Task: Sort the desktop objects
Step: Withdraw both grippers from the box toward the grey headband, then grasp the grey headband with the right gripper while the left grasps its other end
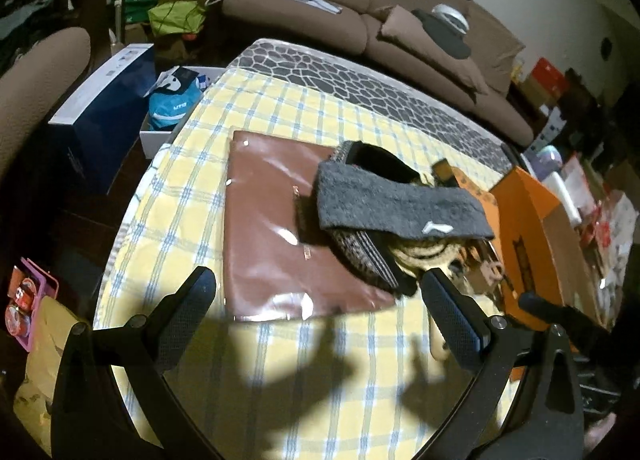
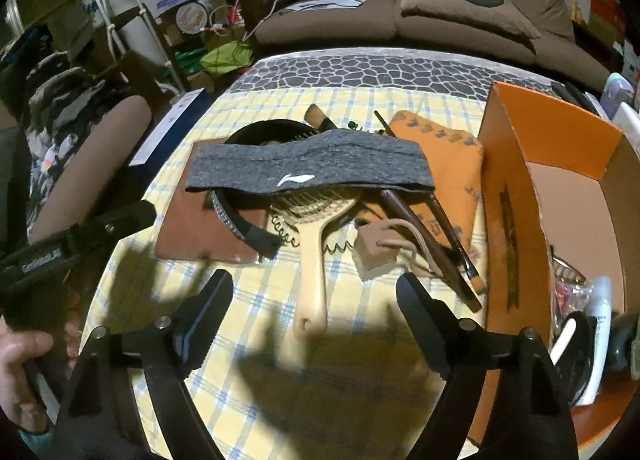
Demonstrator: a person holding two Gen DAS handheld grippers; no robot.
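From my seat I see the round table under its yellow-and-blue checked cloth (image 2: 256, 300), with a brown sofa (image 2: 400, 20) behind it. At the table's right edge stands an open orange cardboard box (image 2: 516, 188) with a few small items inside. A flat brown glossy packet (image 1: 264, 228) lies left of centre on the cloth. Draped over the pile in the middle is a grey knitted headband with a white logo (image 2: 308, 166); it rests across a black hair hoop (image 2: 244, 220) and the bristle head of a pale wooden paddle hairbrush (image 2: 312, 260), whose handle points toward me. Right of the brush sits an orange patterned pouch (image 2: 448, 164) with two dark slim brushes (image 2: 424, 228) lying across it, and a small tan block with a cord (image 2: 376, 252) beside them.

My left gripper (image 1: 320, 308) has its jaws spread wide with nothing in them, above the cloth near the packet's front edge. My right gripper (image 2: 316, 308) is also parted and empty, straddling the hairbrush handle without touching it.
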